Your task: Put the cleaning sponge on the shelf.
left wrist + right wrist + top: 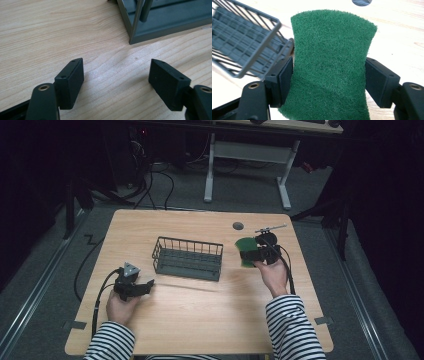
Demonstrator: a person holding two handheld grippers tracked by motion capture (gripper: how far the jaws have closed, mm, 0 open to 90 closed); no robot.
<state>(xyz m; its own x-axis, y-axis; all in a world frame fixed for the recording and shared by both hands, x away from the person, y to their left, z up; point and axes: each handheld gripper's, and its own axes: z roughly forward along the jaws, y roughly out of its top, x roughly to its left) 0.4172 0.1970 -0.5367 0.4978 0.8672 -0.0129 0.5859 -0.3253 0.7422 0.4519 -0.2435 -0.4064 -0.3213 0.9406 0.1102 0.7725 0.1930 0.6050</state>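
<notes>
A green scouring pad (329, 62) is pinched at its waist between the jaws of my right gripper (328, 75), which is shut on it. From above, the green scouring pad (244, 251) and the right gripper (252, 254) hover just right of the dark wire basket (187, 258) at the table's middle. The basket's corner (249, 45) lies left of the pad. My left gripper (149, 284) rests low at the front left, open, jaws wide over bare wood (116, 72). The basket's near corner (155, 22) stands just beyond it.
The wooden table (200, 320) has a round grey grommet (238, 225) near its back edge. A thin metal rod-like item (271, 227) lies behind the right gripper. Cables trail from both grippers. Beyond the table stands a white desk frame (247, 165) on grey floor.
</notes>
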